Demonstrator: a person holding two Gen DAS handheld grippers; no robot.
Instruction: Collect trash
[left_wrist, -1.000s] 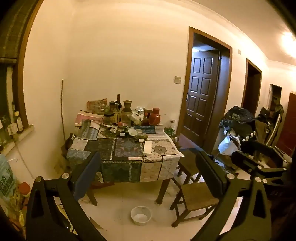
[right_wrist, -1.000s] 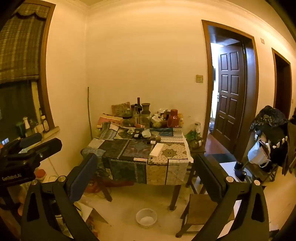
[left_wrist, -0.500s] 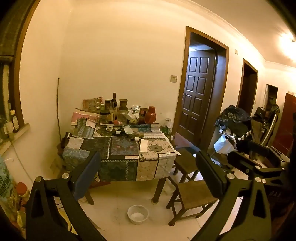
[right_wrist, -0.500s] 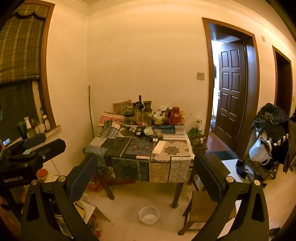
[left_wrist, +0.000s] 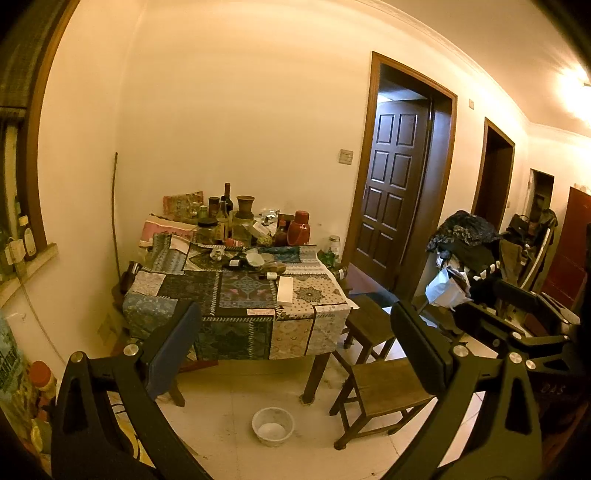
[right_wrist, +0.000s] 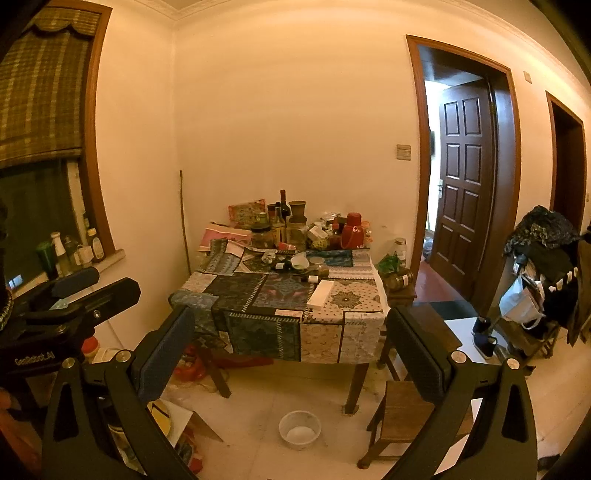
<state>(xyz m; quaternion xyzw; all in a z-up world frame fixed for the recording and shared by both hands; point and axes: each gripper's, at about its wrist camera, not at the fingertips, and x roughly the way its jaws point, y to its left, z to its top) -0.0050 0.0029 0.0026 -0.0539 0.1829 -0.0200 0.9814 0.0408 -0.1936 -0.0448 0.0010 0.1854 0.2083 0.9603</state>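
Ahead at twelve o'clock: table (left_wrist: 236, 295) with likely trash, nearer than a second earlier.
Left gripper (left_wrist: 295, 350): I held it wide, empty.
Right gripper (right_wrist: 291, 354): wide, empty.
Meaning: approach only; nothing collected.

Bottles (right_wrist: 282, 218) crowd the table's (right_wrist: 258, 295) far edge by the wall; a bowl (right_wrist: 299, 430) sits on the floor before it, stools (right_wrist: 402, 410) at its right edge.
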